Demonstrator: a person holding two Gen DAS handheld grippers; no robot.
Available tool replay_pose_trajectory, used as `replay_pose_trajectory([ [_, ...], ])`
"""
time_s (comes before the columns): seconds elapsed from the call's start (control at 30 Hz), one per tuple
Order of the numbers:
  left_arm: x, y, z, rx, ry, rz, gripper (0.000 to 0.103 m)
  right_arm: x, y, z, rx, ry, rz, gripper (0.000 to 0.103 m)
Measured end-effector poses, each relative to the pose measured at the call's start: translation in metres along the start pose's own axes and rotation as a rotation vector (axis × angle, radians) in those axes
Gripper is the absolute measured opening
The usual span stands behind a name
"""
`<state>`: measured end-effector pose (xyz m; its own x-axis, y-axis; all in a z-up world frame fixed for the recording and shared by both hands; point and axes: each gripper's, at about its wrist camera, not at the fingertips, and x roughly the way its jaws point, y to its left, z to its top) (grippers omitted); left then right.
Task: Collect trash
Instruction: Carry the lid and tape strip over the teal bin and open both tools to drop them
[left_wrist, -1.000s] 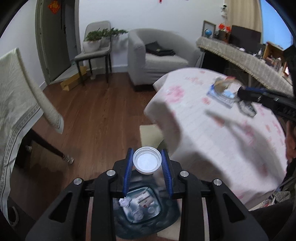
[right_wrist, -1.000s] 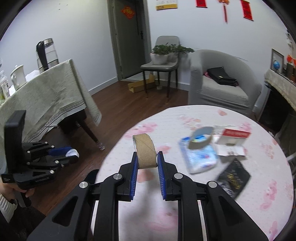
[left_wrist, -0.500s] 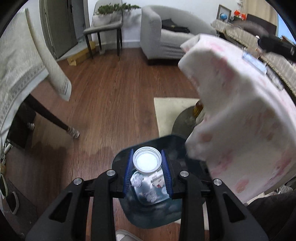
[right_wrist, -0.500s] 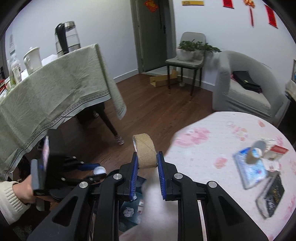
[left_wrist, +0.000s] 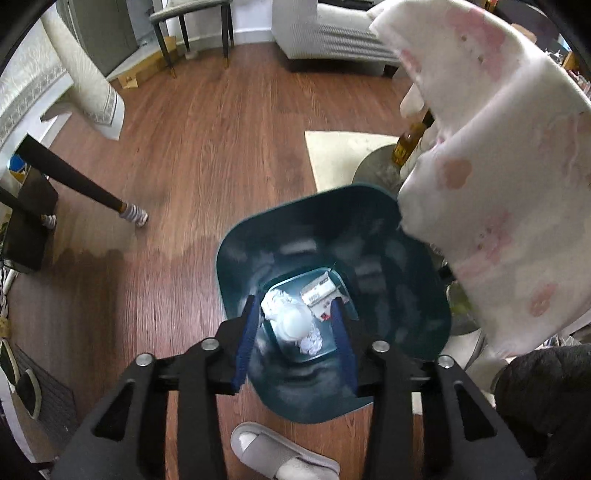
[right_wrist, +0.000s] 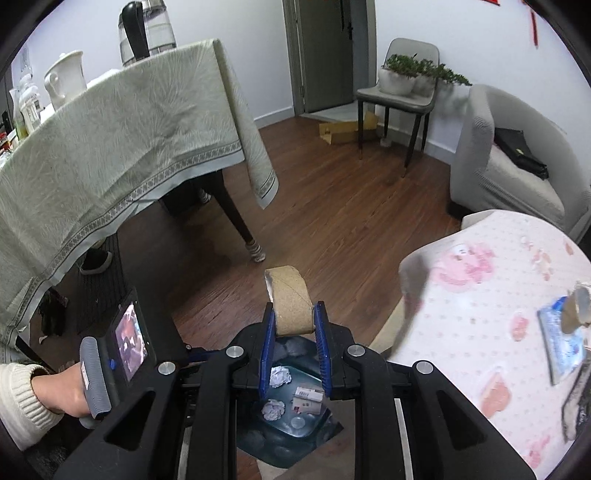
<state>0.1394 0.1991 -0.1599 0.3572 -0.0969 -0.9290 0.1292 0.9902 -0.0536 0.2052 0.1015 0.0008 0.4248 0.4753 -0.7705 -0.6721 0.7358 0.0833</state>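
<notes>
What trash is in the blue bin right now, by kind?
Crumpled paper balls: 2
Small carton: 1
White bottle cap: 1
Total: 4 pieces in the bin

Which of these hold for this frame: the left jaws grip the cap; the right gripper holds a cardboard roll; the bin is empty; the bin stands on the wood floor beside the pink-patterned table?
1. The left gripper grips the cap. False: its jaws have just been opening, stand apart, and the cap is free over the bin.
2. The right gripper holds a cardboard roll. True.
3. The bin is empty. False: crumpled paper and a small carton lie inside.
4. The bin stands on the wood floor beside the table. True.
</notes>
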Motion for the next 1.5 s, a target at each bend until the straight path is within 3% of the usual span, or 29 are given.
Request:
replay_pose_trajectory([
  [0.2,-0.007,0.003,-0.004,0.001,-0.017,-0.025,0.059,0.023,0.014,0.001,-0.009,0.036,0.011,0.021],
  [0.83,-0.082,0.046,-0.004,-0.094,-0.215,-0.022,0.062,0.104,0.026,-0.023,0.009,0.204,0.022,0.021],
  [1.07,-0.11,0.062,0.001,-0.155,-0.292,-0.014,0.06,0.14,0.033,-0.04,0.013,0.291,0.043,0.021],
  [1.2,-0.126,0.061,0.009,-0.174,-0.342,-0.03,0.049,0.154,0.037,-0.052,0.004,0.338,0.042,0.021],
  [1.5,-0.159,0.038,0.03,-0.136,-0.439,-0.062,0.036,0.163,0.036,-0.074,-0.03,0.404,0.002,0.021],
])
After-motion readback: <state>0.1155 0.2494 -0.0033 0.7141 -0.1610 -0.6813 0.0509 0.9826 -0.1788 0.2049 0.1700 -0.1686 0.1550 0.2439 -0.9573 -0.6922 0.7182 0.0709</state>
